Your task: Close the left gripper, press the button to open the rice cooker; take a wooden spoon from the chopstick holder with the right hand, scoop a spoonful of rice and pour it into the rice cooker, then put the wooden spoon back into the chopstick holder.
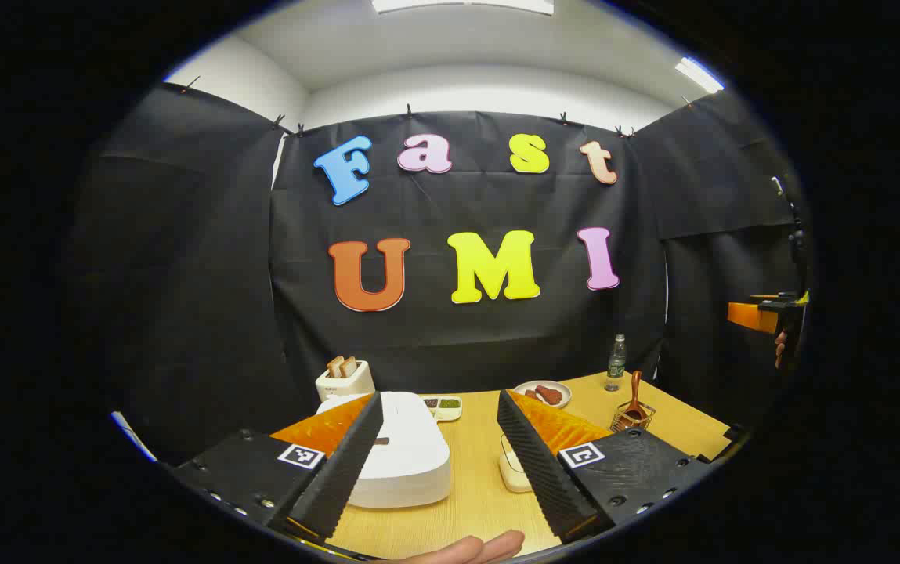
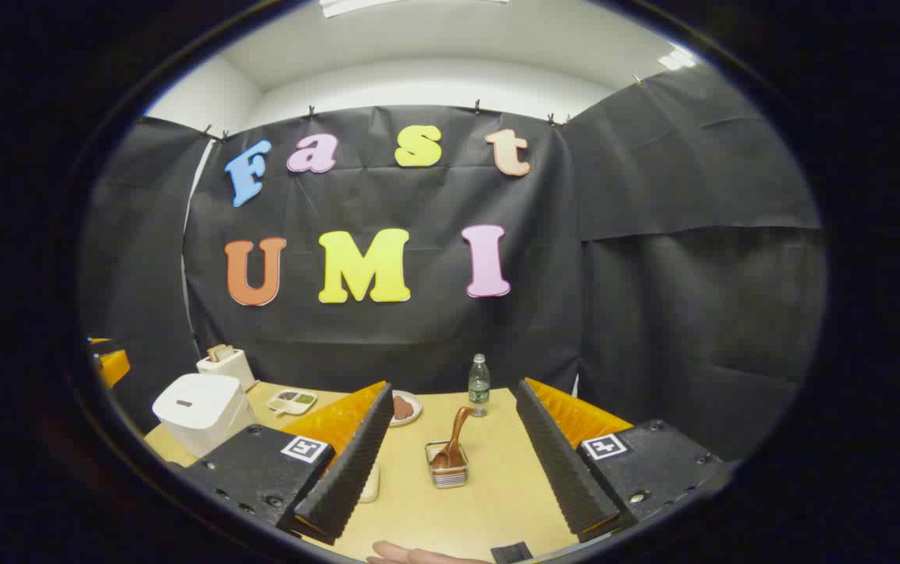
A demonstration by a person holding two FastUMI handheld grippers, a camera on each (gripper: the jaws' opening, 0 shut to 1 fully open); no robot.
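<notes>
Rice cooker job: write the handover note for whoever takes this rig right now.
Left gripper: jaws open, holding nothing, raised above the closed rice cooker.
Right gripper: jaws open, holding nothing, aimed at the wooden spoon, which stands in the chopstick holder on the table.
Done: nothing; lid is down, spoon untouched.
Left: close left jaws, press the button, take the spoon, scoop rice, pour it into the cooker, return the spoon. A small cream container sits right of the cooker; its contents cannot be made out.

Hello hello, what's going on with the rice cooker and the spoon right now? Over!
Left gripper open, over the closed rice cooker. Right gripper open, facing the wooden spoon in its chopstick holder. Nothing between.
</notes>
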